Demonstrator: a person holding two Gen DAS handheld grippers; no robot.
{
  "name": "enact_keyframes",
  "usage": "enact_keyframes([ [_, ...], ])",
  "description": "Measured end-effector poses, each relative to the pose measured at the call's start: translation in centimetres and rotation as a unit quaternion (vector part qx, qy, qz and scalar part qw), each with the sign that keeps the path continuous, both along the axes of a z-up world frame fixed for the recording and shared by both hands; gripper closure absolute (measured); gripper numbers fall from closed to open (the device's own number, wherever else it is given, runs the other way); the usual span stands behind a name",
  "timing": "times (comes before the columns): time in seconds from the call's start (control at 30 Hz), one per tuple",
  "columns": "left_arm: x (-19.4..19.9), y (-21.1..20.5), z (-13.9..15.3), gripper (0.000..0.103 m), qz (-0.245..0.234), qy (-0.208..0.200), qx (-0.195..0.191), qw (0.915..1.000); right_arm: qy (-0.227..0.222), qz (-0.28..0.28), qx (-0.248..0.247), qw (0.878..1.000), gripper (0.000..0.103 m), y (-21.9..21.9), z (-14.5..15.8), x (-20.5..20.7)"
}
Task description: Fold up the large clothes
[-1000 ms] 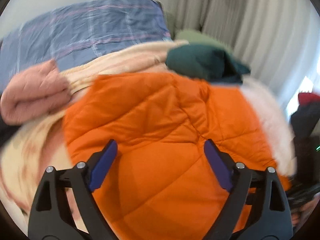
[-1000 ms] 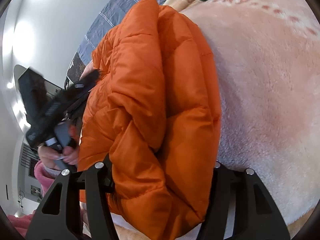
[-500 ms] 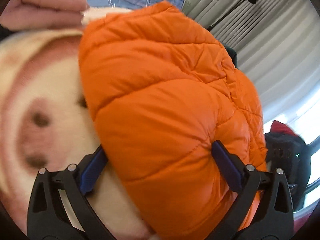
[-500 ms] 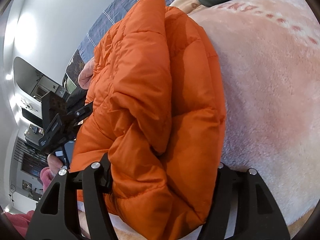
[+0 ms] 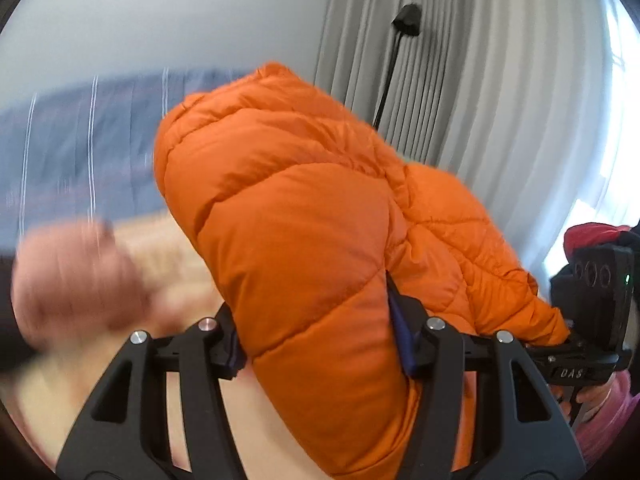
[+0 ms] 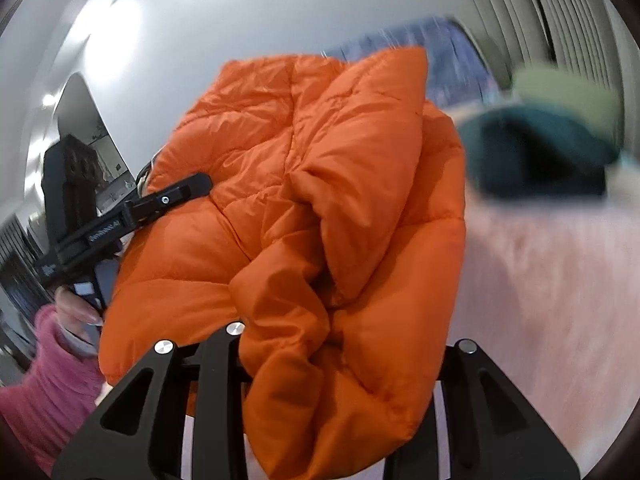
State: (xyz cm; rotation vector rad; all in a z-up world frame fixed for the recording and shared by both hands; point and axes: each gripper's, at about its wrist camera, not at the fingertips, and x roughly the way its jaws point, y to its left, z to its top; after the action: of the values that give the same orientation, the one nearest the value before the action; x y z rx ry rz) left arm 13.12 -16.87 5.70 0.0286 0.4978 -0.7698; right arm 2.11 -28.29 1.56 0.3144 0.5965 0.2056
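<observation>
An orange puffer jacket (image 5: 304, 216) is bunched up and held in the air between both grippers. My left gripper (image 5: 316, 344) is shut on one thick fold of it, blue pads pressed into the fabric. My right gripper (image 6: 340, 364) is shut on the opposite bundle of the jacket (image 6: 320, 208), its fingertips hidden by fabric. The left gripper also shows in the right wrist view (image 6: 160, 204), at the jacket's left edge. The right gripper's body shows at the far right of the left wrist view (image 5: 596, 304).
A pink fleece blanket (image 6: 552, 280) covers the bed below. A dark green garment (image 6: 532, 152) with a light green one behind it lies at the back. A pink folded garment (image 5: 76, 276) and blue plaid bedding (image 5: 80, 152) are blurred. Grey curtains (image 5: 500, 80) hang behind.
Both grippers have closed on the jacket and lifted it off the blanket. The views have tilted up toward the wall and curtains, with motion blur.
</observation>
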Motion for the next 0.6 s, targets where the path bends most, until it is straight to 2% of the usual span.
enact_keyframes([
  [0.1, 4.1, -1.4, 2.8, 0.046, 0.015, -0.024, 0.009, 0.9995, -0.013, -0.002, 0.005, 1.000, 0.072, -1.5, 2.6, 4.8],
  [0.2, 9.7, -2.7, 3.9, 0.045, 0.034, -0.015, 0.012, 0.9992, -0.018, -0.013, -0.009, 1.000, 0.072, -2.3, 3.5, 10.6],
  [0.27, 12.9, -3.7, 3.8, 0.043, 0.048, -0.012, 0.024, 0.9985, -0.016, -0.022, -0.015, 1.000, 0.072, -2.8, 3.2, 13.6],
  [0.37, 17.4, -5.3, 3.0, 0.042, 0.070, -0.017, 0.064, 0.9953, -0.003, -0.035, -0.010, 0.999, 0.072, -4.0, 1.0, 18.3],
  [0.47, 21.1, -6.5, 0.5, 0.040, 0.100, -0.007, 0.102, 0.9897, 0.025, -0.049, 0.000, 0.998, 0.072, -4.3, -2.0, 22.7],
  [0.57, 24.2, -6.2, -4.6, 0.030, 0.144, 0.024, 0.142, 0.9790, 0.070, -0.083, -0.035, 0.993, 0.071, -3.9, -6.2, 26.6],
  [0.6, 24.9, -6.3, -7.2, 0.028, 0.163, 0.039, 0.169, 0.9713, 0.086, -0.098, -0.050, 0.990, 0.064, -3.9, -7.8, 27.3],
])
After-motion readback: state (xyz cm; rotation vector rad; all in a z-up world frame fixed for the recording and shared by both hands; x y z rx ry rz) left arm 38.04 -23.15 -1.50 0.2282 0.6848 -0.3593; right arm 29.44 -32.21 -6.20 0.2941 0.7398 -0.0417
